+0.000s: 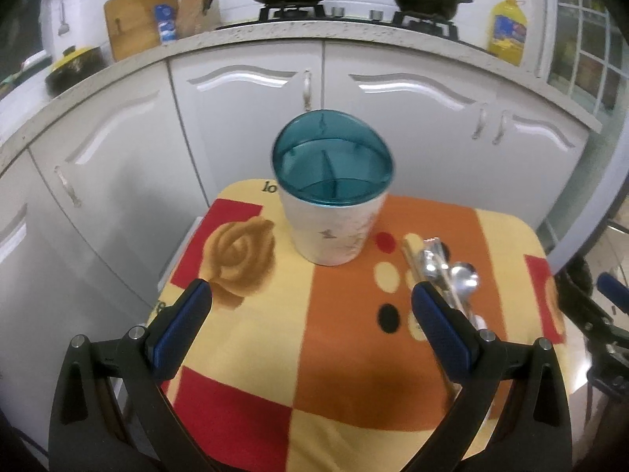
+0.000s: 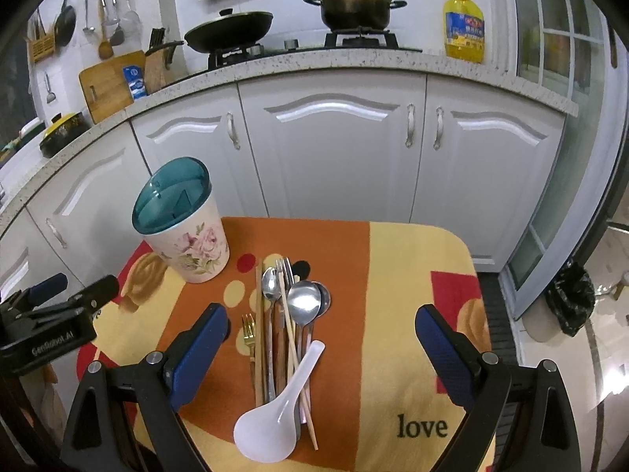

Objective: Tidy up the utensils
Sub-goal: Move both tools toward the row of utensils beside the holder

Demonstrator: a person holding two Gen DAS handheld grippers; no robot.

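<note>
- Looking through the right wrist camera, I see the pile of mixed utensils [image 2: 285, 334] lying lengthwise on the orange band of the patterned cloth, between my right gripper's two fingers and nearer the left-hand one.
- The pile holds a white plastic soup spoon [image 2: 275, 417] at the near end, bowl toward me, two steel spoons [image 2: 304, 301] with their bowls at the far end, a smaller steel spoon [image 2: 270, 283], a steel fork [image 2: 286, 271], a gold-coloured fork [image 2: 249, 330] and light wooden chopsticks [image 2: 258, 326].
- The items overlap; I cannot tell the exact count.
- The white cylindrical holder with a pink floral print [image 2: 192, 247] stands upright on the cloth, left of and beyond the pile, apart from it.
- Its translucent teal lid [image 1: 332, 161] sits on top; the left wrist camera shows inner dividers through it.
- My right gripper [image 2: 322, 326] hangs above the cloth with jaws spread wide, gripping nothing.
- My left gripper [image 1: 310, 303] faces the holder, jaws likewise spread wide and empty; the holder stands beyond its fingertips, roughly centred.
- The red, orange and cream patterned cloth [image 2: 412, 314] covers a small table and carries the word "love".
- Beyond the table stand white cabinet doors [image 2: 334, 149] under a speckled countertop [image 2: 354, 65].
- On the countertop, a dark pot [image 2: 354, 8] and a dark pan [image 2: 230, 31] sit on a gas hob, with a yellow oil bottle [image 2: 464, 25] to the right.
</note>
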